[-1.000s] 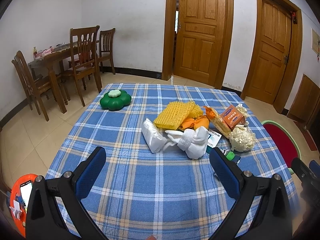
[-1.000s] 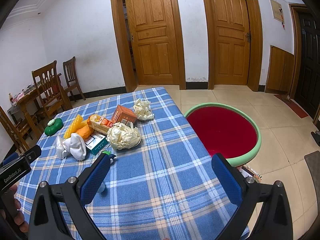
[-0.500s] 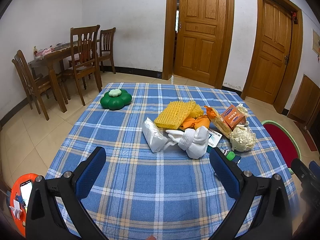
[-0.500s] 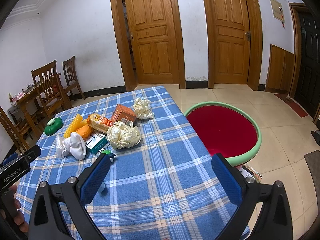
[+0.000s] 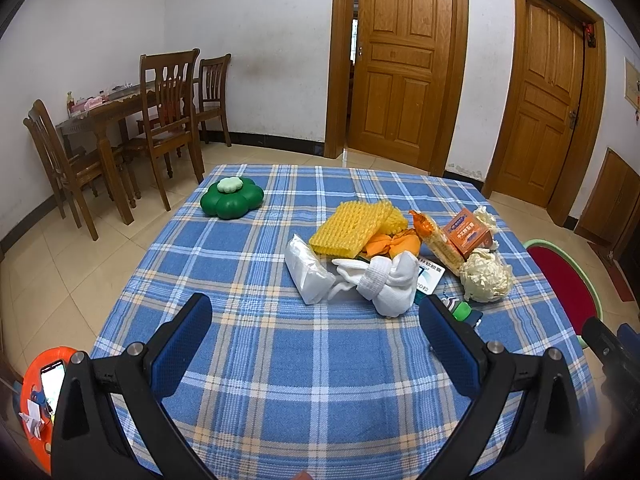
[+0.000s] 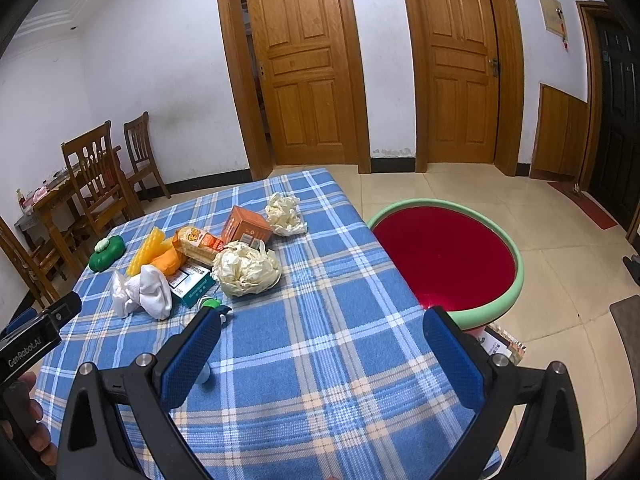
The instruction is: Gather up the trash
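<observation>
Left wrist view: the left gripper hovers with jaws wide apart and empty; the trash pile lies at about 1 o'clock on the bench, well apart.

Right wrist view: the right gripper, also spread and empty, has the crumpled paper ball at 11 o'clock, nearer than the rest, and the red bin at 1 o'clock.

Both grippers are hovering over the near edge of the plaid table, neither touching it. The left gripper is holding its blue jaws spread wide, gripping nothing. The right gripper is doing likewise, jaws wide apart. A hand is clutching the left gripper's handle.
</observation>
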A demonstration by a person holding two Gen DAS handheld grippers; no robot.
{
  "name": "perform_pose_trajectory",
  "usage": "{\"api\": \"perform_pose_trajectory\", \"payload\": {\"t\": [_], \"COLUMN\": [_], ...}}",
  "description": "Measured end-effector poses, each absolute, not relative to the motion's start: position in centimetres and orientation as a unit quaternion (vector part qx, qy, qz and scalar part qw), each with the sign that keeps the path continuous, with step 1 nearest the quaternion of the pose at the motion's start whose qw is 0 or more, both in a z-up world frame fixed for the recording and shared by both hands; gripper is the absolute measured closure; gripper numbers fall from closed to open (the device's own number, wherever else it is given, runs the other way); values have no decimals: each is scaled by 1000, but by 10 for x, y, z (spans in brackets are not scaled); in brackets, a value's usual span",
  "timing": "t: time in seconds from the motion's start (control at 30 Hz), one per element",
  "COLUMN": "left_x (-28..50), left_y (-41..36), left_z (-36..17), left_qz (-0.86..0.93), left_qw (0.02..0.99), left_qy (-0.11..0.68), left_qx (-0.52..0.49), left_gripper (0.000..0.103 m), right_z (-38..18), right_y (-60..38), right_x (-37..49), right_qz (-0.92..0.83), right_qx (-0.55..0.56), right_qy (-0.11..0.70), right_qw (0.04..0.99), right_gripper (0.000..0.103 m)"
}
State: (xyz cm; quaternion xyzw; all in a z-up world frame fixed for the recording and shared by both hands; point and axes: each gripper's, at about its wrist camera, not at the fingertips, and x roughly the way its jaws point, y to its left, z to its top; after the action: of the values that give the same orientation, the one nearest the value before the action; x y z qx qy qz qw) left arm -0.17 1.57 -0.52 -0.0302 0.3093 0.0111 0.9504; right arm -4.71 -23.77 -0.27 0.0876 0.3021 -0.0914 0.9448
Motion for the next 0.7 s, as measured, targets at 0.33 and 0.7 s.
{"api": "perform_pose_trajectory", "payload": {"t": [0.33, 0.7], "left_x": [2, 22], "left_y": [18, 24], "left_z": [-10, -15], "left_qz": [10, 9], "left_qw": [947, 940], "left_qy": [319, 340], "left_qx": [-37, -21], "left_gripper": [1, 1], "right_z": [-3, -5], "right_y": [-238, -232], "right_x": [-44, -21], "right_qz": [-92, -43], "right_qx": [87, 80], "right_qy": [310, 333], "right_qw": [942, 939], "right_gripper": [0, 0]}}
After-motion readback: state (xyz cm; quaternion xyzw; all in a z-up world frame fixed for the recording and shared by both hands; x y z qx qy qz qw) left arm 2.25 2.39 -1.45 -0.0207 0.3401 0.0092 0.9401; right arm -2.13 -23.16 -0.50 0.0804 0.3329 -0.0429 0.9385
